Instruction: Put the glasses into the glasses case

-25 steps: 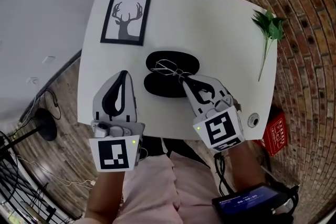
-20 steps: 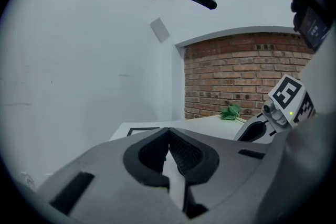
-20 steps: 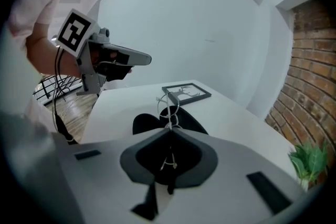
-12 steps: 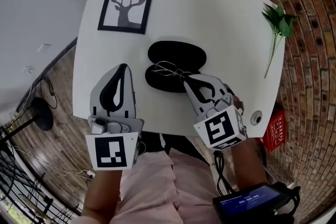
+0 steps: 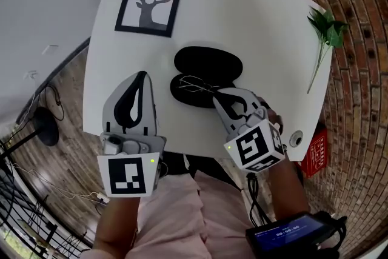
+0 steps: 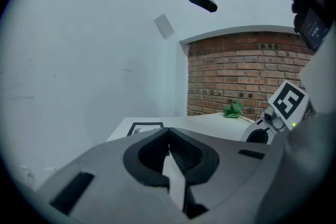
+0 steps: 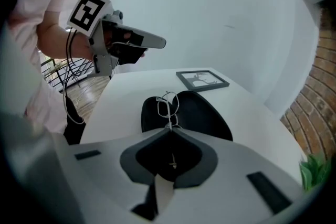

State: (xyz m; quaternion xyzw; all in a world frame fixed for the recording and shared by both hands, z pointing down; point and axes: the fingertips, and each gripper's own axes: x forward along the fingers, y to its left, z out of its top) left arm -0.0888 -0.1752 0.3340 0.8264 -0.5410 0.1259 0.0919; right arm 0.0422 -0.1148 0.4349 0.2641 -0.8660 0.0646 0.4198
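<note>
A black glasses case lies open on the white table, its two halves side by side; the right gripper view shows the same case. Thin wire-framed glasses hang over the near half of the case, and my right gripper is shut on their near end. In the right gripper view the glasses stick out from the jaw tips above the case. My left gripper is shut on nothing, held over the table's near left part, left of the case; its jaws meet in its own view.
A framed deer picture lies at the table's far left. A green leafy sprig lies at the far right edge. A small round metal piece sits near the right front corner. Brick floor lies beyond the right edge, cables at the left.
The head view has shifted a little, so the table sits higher in frame. The right gripper with the glasses has stayed over the case's near half. The left gripper has hardly moved.
</note>
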